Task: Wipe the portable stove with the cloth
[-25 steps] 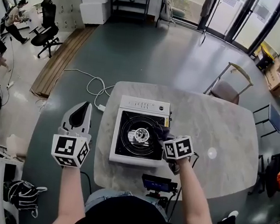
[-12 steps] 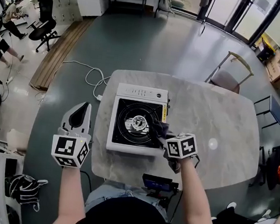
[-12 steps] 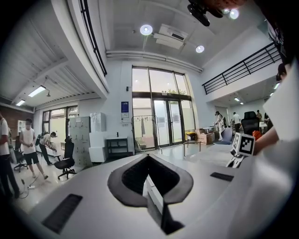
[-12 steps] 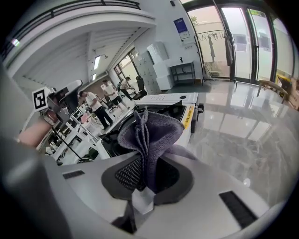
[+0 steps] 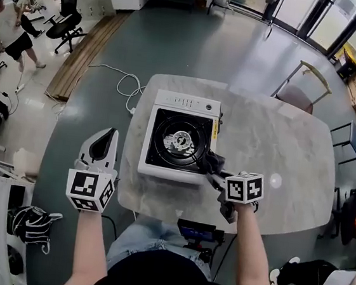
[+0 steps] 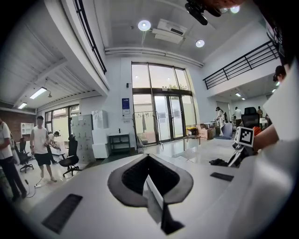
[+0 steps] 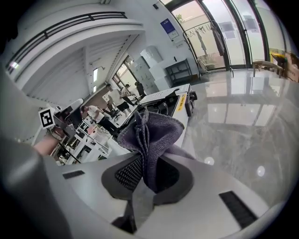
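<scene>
Grips the cloth (image 7: 150,133) in the right claw (image 7: 150,179), clenched on a gathered fold, leaving a loose bunch beyond the tips to serve as the wiping pad. Holds that claw low over the near right part of the stove (image 5: 182,102), with the cloth at the edge of the black top plate; contact not confirmable from the head view. Locates the stove square on the bench (image 5: 280,144), toward the left side, with the white control strip on the far side and the burner bare, giving open access to the whole top. Parks the left claw (image 5: 105,140) off the bench to the left, well apart from the stove, closed on nothing, clear of the wiping path. Judged as mid-wipe, working the near right rim. Probable next move: sweep back across the top plate, skirting the raised burner to avoid snagging the loose cloth. Risk: dragging the light stove along the smooth bench, with no second claw bracing it.
</scene>
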The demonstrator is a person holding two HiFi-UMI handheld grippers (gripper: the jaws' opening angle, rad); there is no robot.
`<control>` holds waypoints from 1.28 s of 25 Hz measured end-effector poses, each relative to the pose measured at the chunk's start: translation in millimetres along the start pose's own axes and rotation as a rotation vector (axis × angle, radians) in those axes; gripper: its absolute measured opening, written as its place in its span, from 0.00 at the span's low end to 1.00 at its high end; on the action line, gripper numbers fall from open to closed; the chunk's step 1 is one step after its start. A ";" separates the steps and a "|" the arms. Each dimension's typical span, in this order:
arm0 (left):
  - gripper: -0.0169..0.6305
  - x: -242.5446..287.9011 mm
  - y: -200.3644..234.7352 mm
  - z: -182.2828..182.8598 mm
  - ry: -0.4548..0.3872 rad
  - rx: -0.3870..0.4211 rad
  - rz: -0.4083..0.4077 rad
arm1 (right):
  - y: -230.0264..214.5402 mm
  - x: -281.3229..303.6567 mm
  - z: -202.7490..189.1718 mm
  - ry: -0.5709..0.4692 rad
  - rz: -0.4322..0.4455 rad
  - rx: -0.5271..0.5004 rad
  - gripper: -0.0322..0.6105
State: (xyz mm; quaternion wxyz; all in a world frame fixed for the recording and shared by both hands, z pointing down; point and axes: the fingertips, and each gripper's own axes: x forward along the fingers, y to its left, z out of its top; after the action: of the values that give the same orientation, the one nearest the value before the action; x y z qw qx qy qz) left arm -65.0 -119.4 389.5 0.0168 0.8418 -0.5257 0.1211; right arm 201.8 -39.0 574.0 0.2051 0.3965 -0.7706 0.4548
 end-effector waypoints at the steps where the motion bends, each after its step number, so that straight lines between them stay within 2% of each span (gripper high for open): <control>1: 0.04 -3.4 0.3 -2.5 0.004 0.001 0.003 | 1.8 -2.0 -4.0 -0.004 0.005 0.005 0.15; 3: 0.04 -8.6 2.2 -7.2 0.011 0.002 0.008 | 2.6 -5.9 -11.5 -0.007 -0.006 0.005 0.15; 6: 0.04 -11.0 4.7 -11.3 0.015 0.006 0.004 | 1.4 -9.7 -19.5 -0.008 -0.067 -0.033 0.15; 11: 0.04 -5.4 10.8 -5.1 -0.001 0.009 -0.020 | 8.3 -8.8 -26.6 0.000 -0.224 -0.167 0.15; 15: 0.04 -0.9 14.6 2.0 -0.007 0.037 -0.065 | 20.3 -5.1 -32.2 0.023 -0.299 -0.234 0.15; 18: 0.04 2.5 27.3 -3.1 0.002 0.021 -0.072 | 28.7 0.1 -35.5 0.037 -0.315 -0.275 0.15; 22: 0.04 7.5 34.2 -11.0 0.018 0.018 -0.097 | 47.1 13.2 -36.9 0.039 -0.283 -0.360 0.15; 25: 0.04 12.0 34.7 -12.4 0.018 0.020 -0.122 | 50.7 20.5 -27.6 0.046 -0.348 -0.422 0.15; 28: 0.04 15.0 38.2 -9.1 0.009 0.017 -0.128 | 44.0 22.1 -13.1 0.062 -0.417 -0.420 0.15; 32: 0.04 14.4 45.1 -6.6 -0.002 0.005 -0.119 | 34.5 30.8 -10.1 0.151 -0.414 -0.387 0.15</control>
State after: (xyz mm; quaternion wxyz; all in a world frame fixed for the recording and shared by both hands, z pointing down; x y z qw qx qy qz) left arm -100.3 -151.1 394.6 0.0215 0.8718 -0.4743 0.1203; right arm 155.3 -34.0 581.4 0.4221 0.4642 -0.7282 0.2760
